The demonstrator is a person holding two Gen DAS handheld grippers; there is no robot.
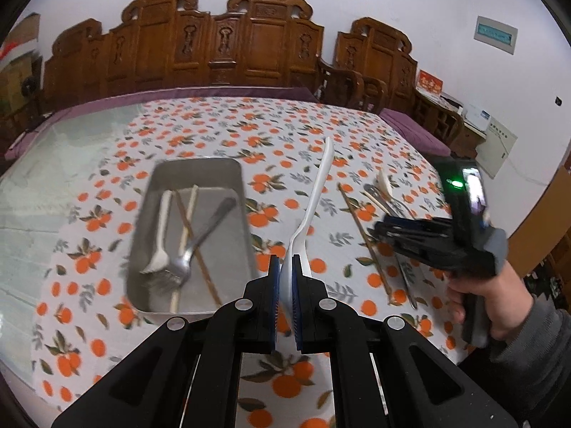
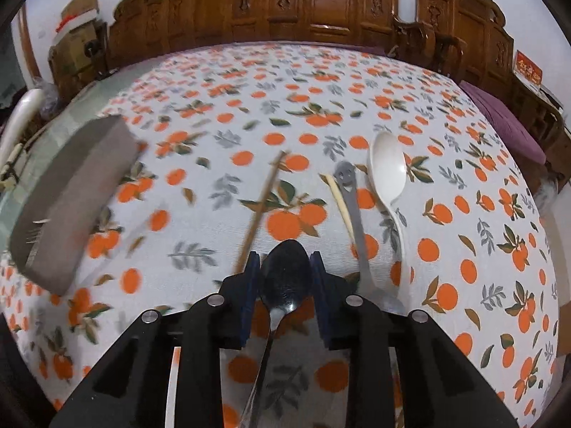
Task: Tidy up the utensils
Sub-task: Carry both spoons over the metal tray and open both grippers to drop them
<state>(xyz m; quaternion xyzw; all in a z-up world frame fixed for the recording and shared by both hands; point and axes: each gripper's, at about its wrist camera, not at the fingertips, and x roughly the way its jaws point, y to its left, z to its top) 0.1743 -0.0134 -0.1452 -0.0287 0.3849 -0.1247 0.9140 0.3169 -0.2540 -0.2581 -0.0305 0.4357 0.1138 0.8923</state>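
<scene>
My left gripper (image 1: 285, 278) is shut on the bowl of a white plastic spoon (image 1: 314, 199), held above the cloth just right of the metal tray (image 1: 200, 167). The tray holds a white fork (image 1: 160, 235), a metal fork (image 1: 200, 242) and chopsticks (image 1: 189, 221). My right gripper (image 2: 285, 271) is shut on the bowl of a dark metal spoon (image 2: 285, 278), above the table. It also shows in the left wrist view (image 1: 389, 230). A white spoon (image 2: 387, 174), a metal utensil handle with a smiley face (image 2: 351, 203), a pale chopstick (image 2: 340, 203) and a brown chopstick (image 2: 264, 199) lie on the cloth.
The table (image 2: 321, 107) has an orange-print cloth, with bare glass at its left (image 1: 71, 149). Carved wooden chairs (image 1: 221, 46) line the far side. The tray shows at the left in the right wrist view (image 2: 71, 207). A purple cushion (image 2: 506, 125) lies at the right.
</scene>
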